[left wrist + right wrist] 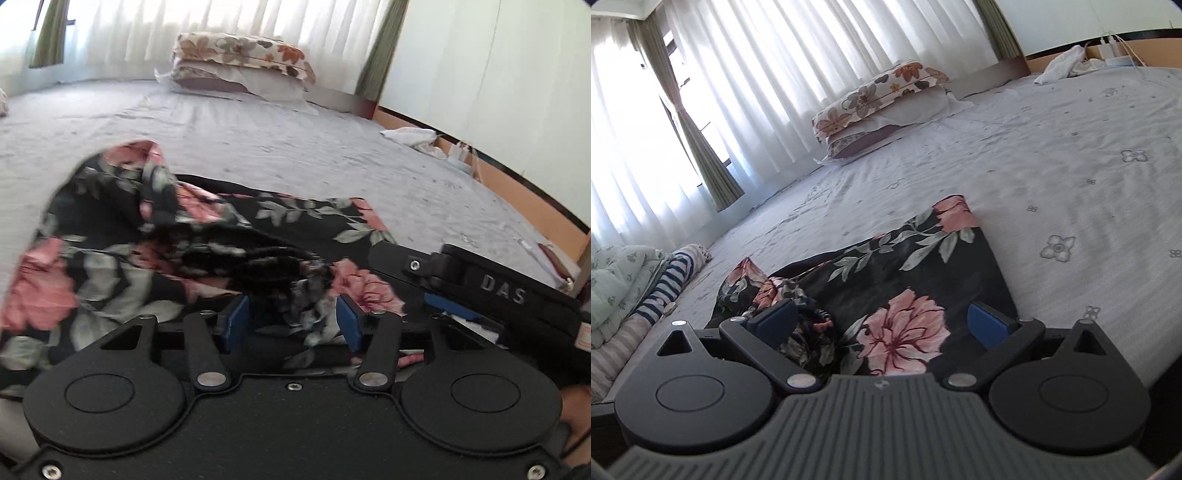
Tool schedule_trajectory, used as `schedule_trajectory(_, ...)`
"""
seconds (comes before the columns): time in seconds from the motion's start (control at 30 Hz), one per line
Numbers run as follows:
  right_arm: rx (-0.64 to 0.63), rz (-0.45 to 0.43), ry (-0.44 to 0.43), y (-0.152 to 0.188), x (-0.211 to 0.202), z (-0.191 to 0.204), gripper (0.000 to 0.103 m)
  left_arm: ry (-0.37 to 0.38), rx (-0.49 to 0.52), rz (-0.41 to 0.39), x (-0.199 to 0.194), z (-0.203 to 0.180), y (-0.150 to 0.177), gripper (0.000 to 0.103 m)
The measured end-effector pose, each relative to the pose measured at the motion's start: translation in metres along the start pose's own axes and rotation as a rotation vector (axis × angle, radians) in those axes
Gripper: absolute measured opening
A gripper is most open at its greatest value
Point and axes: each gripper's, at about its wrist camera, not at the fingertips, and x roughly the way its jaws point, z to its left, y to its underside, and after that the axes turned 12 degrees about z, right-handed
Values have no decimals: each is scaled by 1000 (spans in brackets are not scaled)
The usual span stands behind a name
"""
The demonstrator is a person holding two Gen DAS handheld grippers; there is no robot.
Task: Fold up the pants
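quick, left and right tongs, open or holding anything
left tongs: open, floral pants loose between the pads
right tongs: open wide over the pants, nothing held

Raised letters "DAS" read on black body of right gripper (476,291), seen in left wrist view. Small red-and-white label at its far right end noted, print illegible. No other text readable.

Both wrist views low over pants (207,236)
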Motion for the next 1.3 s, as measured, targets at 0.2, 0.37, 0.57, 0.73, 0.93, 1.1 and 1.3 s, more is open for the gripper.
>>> schedule_trajectory(0.2,-193,93,49,3,36,52,103,-102,-129,-70,-49,51,12,48)
schedule_trajectory(0.37,-333,130,86,8,60,84,103,-225,-223,-93,-62,93,15,43)
schedule_trajectory(0.57,-362,107,144,6,62,95,42,-289,-270,-93,-60,114,18,41)
schedule_trajectory(0.73,-280,-13,240,1,34,76,14,-304,-239,-76,-49,103,21,39)
schedule_trajectory(0.93,-242,-66,215,-4,2,47,50,-276,-205,-69,-39,92,21,39)
schedule_trajectory(1.1,-347,-4,119,8,16,62,90,-285,-207,-67,-40,91,22,39)
schedule_trajectory(1.3,-426,77,190,10,64,88,92,-314,-214,-77,-49,97,24,39)
